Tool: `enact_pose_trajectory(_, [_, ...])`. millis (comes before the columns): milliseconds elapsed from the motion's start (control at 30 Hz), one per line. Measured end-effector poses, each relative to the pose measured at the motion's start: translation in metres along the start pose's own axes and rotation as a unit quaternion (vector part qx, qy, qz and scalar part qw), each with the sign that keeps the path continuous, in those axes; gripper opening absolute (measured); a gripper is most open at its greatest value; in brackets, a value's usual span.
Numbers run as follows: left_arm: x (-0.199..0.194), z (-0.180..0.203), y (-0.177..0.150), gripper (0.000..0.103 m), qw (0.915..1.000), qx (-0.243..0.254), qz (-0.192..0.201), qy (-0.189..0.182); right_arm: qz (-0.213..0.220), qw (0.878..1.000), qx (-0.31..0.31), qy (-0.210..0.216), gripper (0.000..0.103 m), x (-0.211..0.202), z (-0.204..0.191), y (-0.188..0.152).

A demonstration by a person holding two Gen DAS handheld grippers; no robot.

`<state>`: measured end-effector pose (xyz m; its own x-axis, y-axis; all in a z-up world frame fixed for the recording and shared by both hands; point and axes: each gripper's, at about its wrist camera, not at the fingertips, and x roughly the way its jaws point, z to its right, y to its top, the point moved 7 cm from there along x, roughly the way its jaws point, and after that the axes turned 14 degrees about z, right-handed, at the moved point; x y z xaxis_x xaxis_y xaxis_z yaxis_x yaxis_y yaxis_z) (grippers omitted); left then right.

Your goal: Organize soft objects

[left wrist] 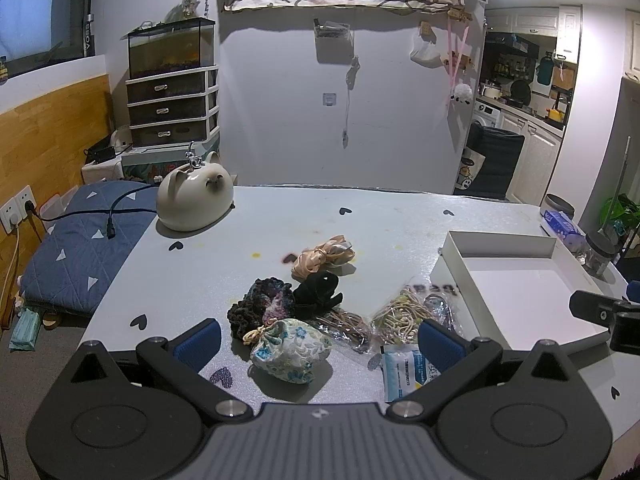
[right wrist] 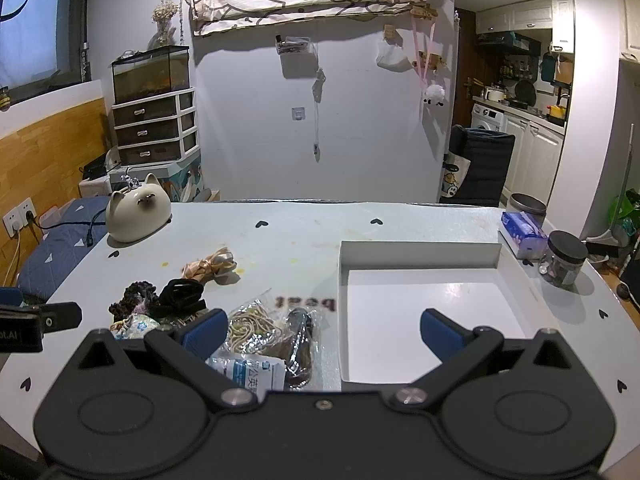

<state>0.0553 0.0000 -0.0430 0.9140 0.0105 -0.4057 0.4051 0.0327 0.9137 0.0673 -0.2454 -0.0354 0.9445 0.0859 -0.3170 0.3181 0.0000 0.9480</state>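
Both tools hang just above the near edge of the pale grey heart-printed counter (left wrist: 400, 216), each with its blue-padded fingers spread wide and gripping nothing: the left tool (left wrist: 318, 338) faces the pile of soft things, the right tool (right wrist: 324, 330) straddles the left wall of the shallow white rectangular cardboard box (right wrist: 420, 248). That box lies empty, so sorting seems not yet begun; the step in hand looks like choosing a first piece. Nearest between the left fingers sits one small floral drawstring fabric pouch (left wrist: 290, 354), squat and yielding, so the next move probably calls for lowering around its body, pressing gently, and carrying it rightward into the box. Counted across the pile: one peach satin scrunchie (left wrist: 322, 256), one black velvet scrunchie (left wrist: 318, 292), one dark purple crocheted scrunchie (left wrist: 258, 304), three clear plastic bags of hair ties, namely a beige one (left wrist: 400, 320), a brown one (left wrist: 346, 326) and a dark one (right wrist: 300, 354), and one blue-and-white paper sachet (left wrist: 404, 370). Beyond stands one cream ceramic cat-shaped dish (left wrist: 195, 196).
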Motion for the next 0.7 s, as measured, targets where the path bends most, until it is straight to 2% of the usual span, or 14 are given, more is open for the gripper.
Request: enact_pose_trajectory(700, [0.0000, 0.0000, 0.0000, 0.103, 1.0000, 0.000, 0.001, 0.000, -0.001, 1.000, 0.000, 0.001, 0.103, 0.0008, 0.0003, -0.0006])
